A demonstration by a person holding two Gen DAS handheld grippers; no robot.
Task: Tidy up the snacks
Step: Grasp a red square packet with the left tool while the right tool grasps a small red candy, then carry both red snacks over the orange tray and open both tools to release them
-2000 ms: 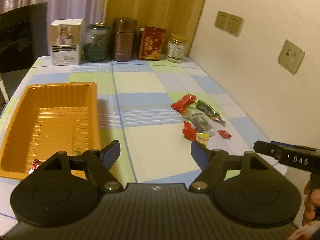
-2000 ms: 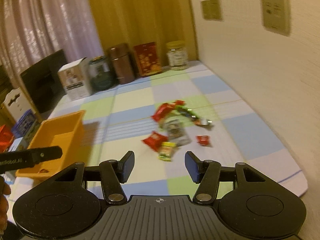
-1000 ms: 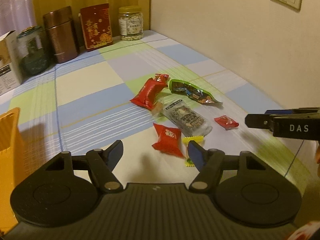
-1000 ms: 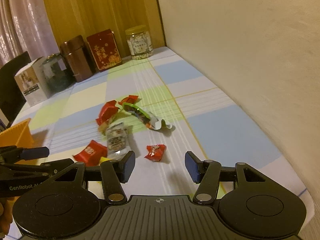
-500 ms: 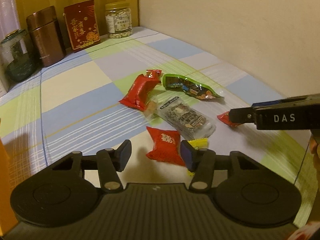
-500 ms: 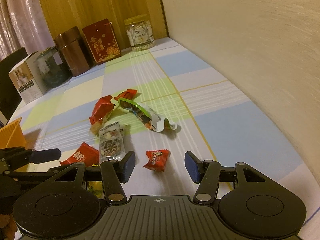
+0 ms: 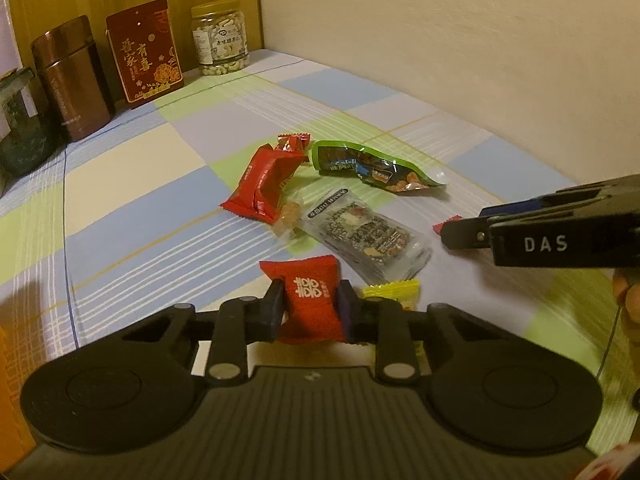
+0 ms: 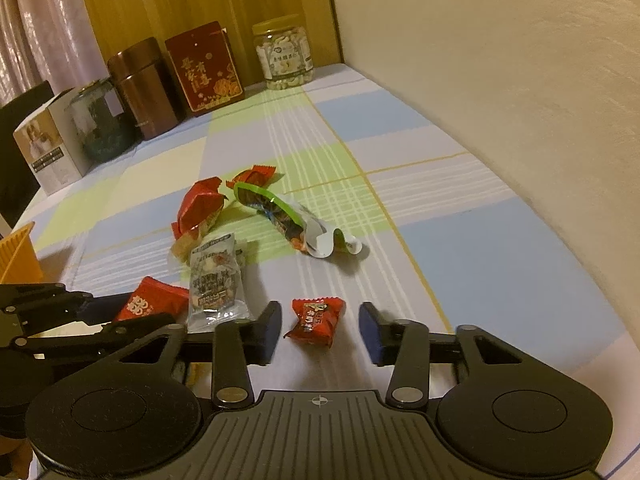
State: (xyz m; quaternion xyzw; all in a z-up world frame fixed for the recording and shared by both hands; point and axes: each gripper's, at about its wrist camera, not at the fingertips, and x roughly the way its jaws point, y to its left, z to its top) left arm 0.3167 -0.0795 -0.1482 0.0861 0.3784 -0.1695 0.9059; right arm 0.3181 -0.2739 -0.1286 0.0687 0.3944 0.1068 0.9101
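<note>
Left wrist view: left tool [image 7: 310,309] just closed, clenched on red packet [image 7: 310,298] low on table [image 7: 132,184], ready for lift. Right wrist view: right tool [image 8: 319,333] closing but not touching, small red candy [image 8: 314,321] between pads. Other snacks at 12 o'clock. Orange bin [image 8: 18,254] at 9, prob. drop spot.

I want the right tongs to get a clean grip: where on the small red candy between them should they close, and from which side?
Grip the small red candy across its plump middle, coming down from above and the near side. Its crimped ends lie left and right, and the open right tongs already straddle it.
</note>
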